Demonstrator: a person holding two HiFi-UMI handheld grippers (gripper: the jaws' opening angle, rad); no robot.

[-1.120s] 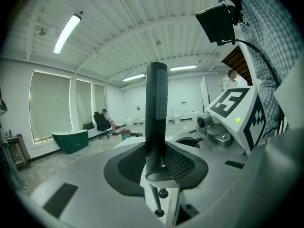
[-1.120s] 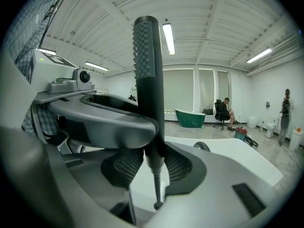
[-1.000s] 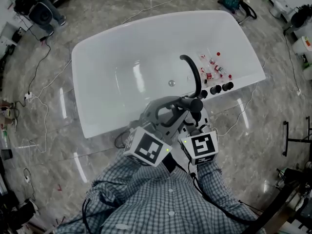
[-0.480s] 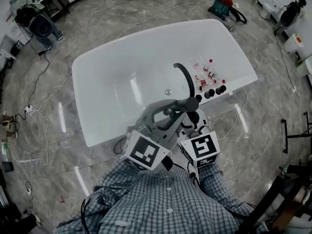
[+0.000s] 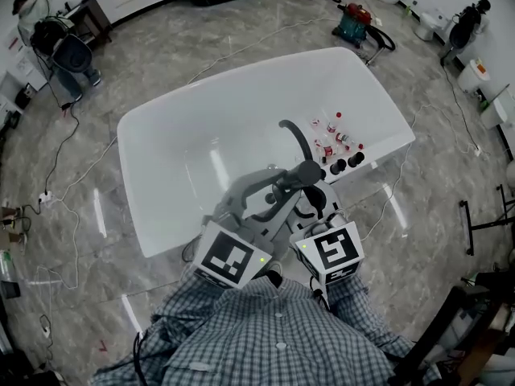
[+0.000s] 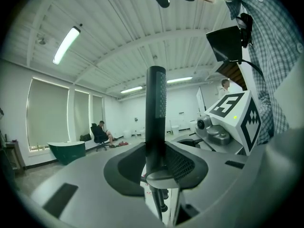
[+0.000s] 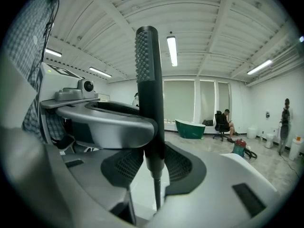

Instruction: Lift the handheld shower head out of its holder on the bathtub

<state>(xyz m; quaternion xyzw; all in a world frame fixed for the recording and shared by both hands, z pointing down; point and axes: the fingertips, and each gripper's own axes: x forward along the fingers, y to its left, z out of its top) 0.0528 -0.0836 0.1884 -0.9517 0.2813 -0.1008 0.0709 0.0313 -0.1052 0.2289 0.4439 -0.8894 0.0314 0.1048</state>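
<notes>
The handheld shower head (image 5: pixel 308 171) is a slim black wand, held upright above the near rim of the white bathtub (image 5: pixel 137 183). Both grippers clasp it. My left gripper (image 5: pixel 269 190) is shut on the shower head (image 6: pixel 155 108), its jaws pressed on the lower handle above a thin hose. My right gripper (image 5: pixel 312 203) is shut on the same shower head (image 7: pixel 148 89), gripping just above its narrow end. The black curved faucet (image 5: pixel 296 139) and black knobs (image 5: pixel 346 163) stand on the tub's rim beyond the grippers. The holder is hidden behind the grippers.
Several small red-capped bottles (image 5: pixel 330 135) lie on the rim by the knobs. A red and teal vacuum (image 5: pixel 354 18) sits beyond the tub, cables trail over the marble floor, and a chair (image 5: pixel 68 51) stands far left. A green tub (image 7: pixel 192 127) and a seated person (image 7: pixel 223 122) are across the room.
Both grippers have carried the shower head up and away from the tub rim. The faucet and knobs now sit farther from it in the head view.
</notes>
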